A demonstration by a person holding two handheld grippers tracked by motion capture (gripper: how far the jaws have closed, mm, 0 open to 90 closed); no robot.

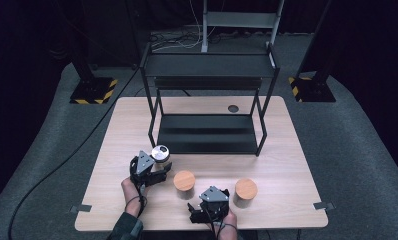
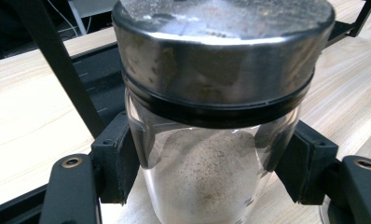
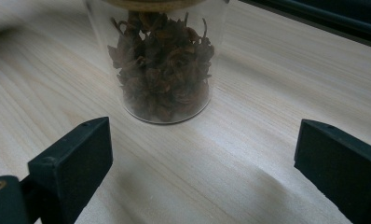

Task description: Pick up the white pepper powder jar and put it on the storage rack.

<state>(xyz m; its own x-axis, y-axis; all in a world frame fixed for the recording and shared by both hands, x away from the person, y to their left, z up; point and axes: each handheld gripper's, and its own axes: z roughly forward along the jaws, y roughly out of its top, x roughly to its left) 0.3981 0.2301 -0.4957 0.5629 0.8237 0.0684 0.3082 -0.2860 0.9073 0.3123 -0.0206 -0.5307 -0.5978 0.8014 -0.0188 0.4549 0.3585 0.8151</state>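
Your left tool (image 1: pixel 154 167), at the lower left of the high view, is clamped on the clear glass jar with the round metal lid (image 2: pixel 211 140); its black pads (image 2: pixel 120 163) press the glass on both sides, just below the lid. The jar (pale powder inside) sits at the centre of the left gripper view, near the front edge of the black metal two-tier shelf rack (image 1: pixel 209 100). Your right tool (image 1: pixel 207 200), at bottom centre, stands spread wide and empty on the light wooden tabletop (image 1: pixel 287 150). Ahead of it, at the top of the right gripper view, stands a clear glass jar of dark dried spice (image 3: pixel 162 70).
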